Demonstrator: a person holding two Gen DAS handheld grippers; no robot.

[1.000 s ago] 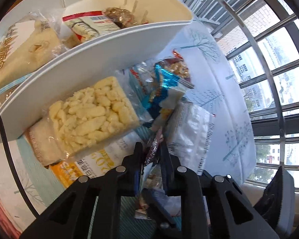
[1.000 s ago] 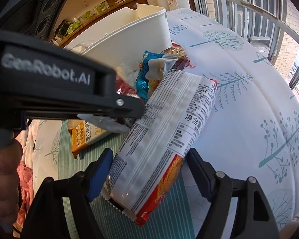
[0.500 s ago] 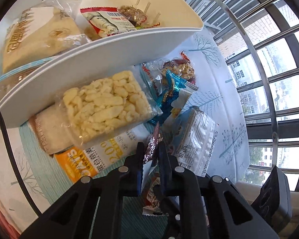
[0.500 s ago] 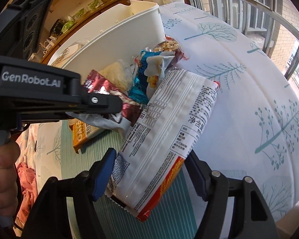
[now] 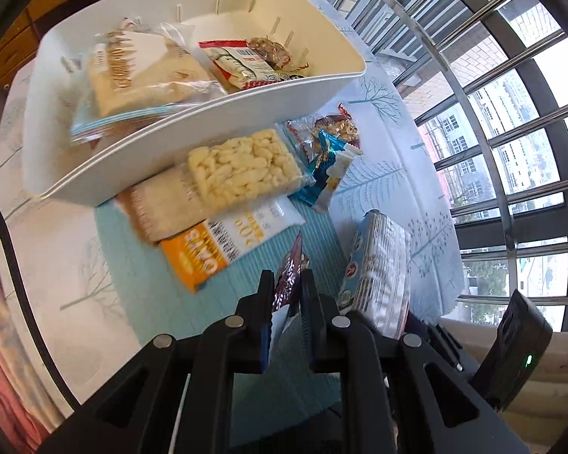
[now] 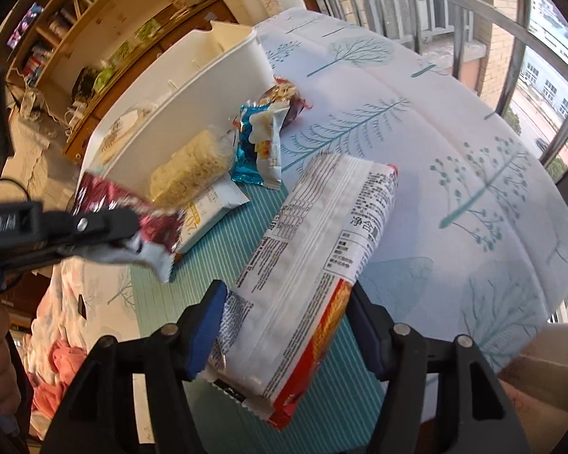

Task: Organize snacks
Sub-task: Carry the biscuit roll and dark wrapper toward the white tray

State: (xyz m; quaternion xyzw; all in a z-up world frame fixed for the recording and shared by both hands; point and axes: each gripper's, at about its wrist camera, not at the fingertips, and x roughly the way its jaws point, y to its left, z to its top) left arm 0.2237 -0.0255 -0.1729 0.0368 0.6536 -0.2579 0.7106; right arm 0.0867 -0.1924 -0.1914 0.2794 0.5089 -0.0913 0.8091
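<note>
My left gripper (image 5: pixel 287 283) is shut on a maroon foil snack packet (image 5: pixel 288 270), held in the air above the teal mat (image 5: pixel 151 283). In the right wrist view the same maroon packet (image 6: pixel 132 208) hangs from the left gripper (image 6: pixel 106 227). My right gripper (image 6: pixel 286 302) has its jaws closing on a long white biscuit packet (image 6: pixel 322 246) with a red end. Both pads touch the packet's long sides. The white bin (image 5: pixel 170 151) stands beyond and holds several snacks.
A puffed rice bar (image 5: pixel 242 166), an orange oats packet (image 5: pixel 223 242) and a blue packet (image 5: pixel 325 166) lie against the bin's front wall. The tree-print tablecloth (image 6: pixel 435 113) runs to the window bars (image 5: pixel 492 151). A pink cloth (image 6: pixel 56 359) lies at the left.
The left gripper has risen and drawn back from the pile with the maroon packet. The right jaws have narrowed onto the white biscuit packet, which has tilted up a little.
</note>
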